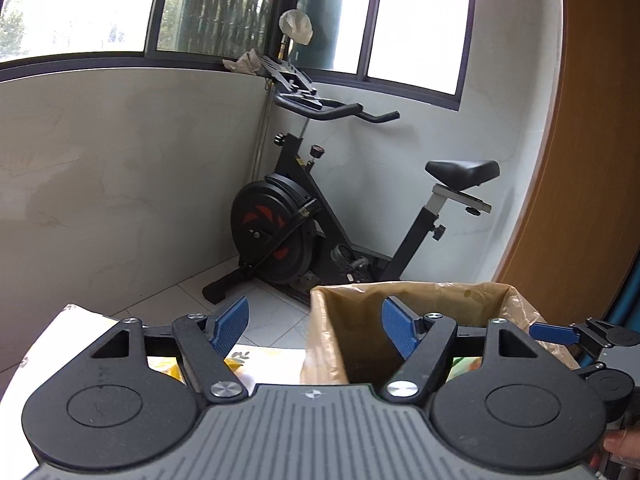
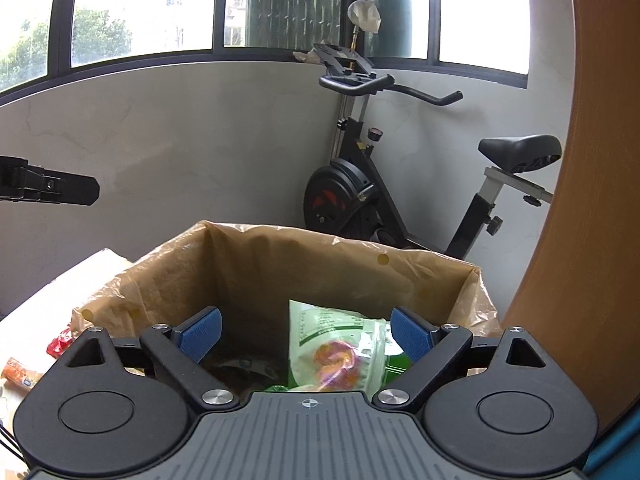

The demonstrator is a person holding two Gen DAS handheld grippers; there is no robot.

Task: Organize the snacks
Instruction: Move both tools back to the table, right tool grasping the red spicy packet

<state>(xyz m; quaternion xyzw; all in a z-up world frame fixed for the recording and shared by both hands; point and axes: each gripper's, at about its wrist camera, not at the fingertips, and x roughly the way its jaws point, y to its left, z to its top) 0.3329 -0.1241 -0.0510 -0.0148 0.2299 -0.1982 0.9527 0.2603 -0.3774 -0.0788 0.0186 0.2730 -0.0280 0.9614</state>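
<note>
2 spread grippers [image 1: 315, 326] [image 2: 305, 334] above bag rim [image 2: 280, 236]

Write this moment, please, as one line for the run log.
left gripper: open, empty | right gripper: open, above lined box | green snack bag: inside box | red wrapper: outside box

Green snack bag [image 2: 340, 344] partly behind right tongs [image 2: 306, 334]; label print too blurred.

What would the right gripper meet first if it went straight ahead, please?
Probably the green snack packet standing inside the lined box, right between the open right gripper fingers; depth is uncertain.
</note>
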